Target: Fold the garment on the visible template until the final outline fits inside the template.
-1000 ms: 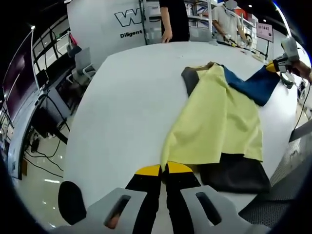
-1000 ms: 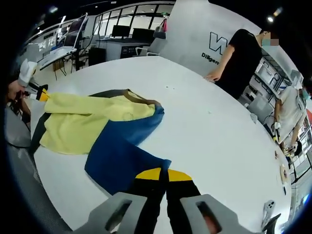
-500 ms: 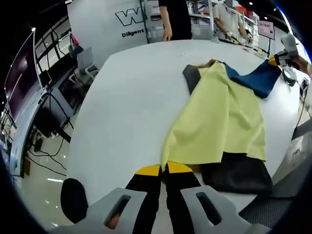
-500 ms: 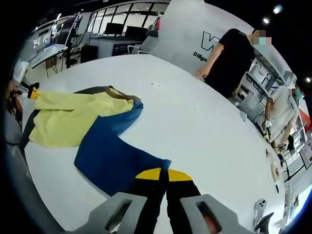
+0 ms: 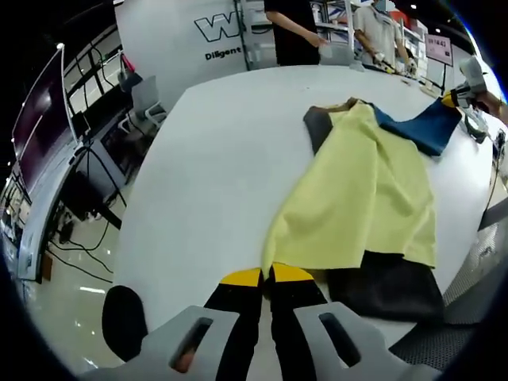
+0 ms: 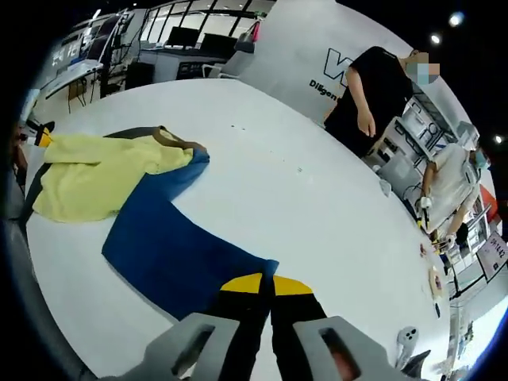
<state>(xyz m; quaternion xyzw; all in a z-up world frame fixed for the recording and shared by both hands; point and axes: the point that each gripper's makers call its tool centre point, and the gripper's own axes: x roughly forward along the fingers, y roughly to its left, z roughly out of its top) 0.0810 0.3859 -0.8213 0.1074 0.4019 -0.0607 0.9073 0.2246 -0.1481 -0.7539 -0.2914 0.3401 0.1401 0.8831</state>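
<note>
Garment [image 5: 357,198], yellow and blue, stretched across white table [image 5: 214,159]: folding barely begun.
Left gripper [image 5: 266,275] clamps yellow corner; right gripper [image 6: 266,280] clamps blue corner; dark template [image 5: 389,290] mostly covered.

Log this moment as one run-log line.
left hand-held gripper: shut on yellow panel | right hand-held gripper: shut on blue panel | garment: spread on white table | fold: not done

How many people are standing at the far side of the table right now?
2. A person in a black top stands at the table's far edge near the white banner; another in a light top stands further along it. Others may be hidden beyond the views.
</note>
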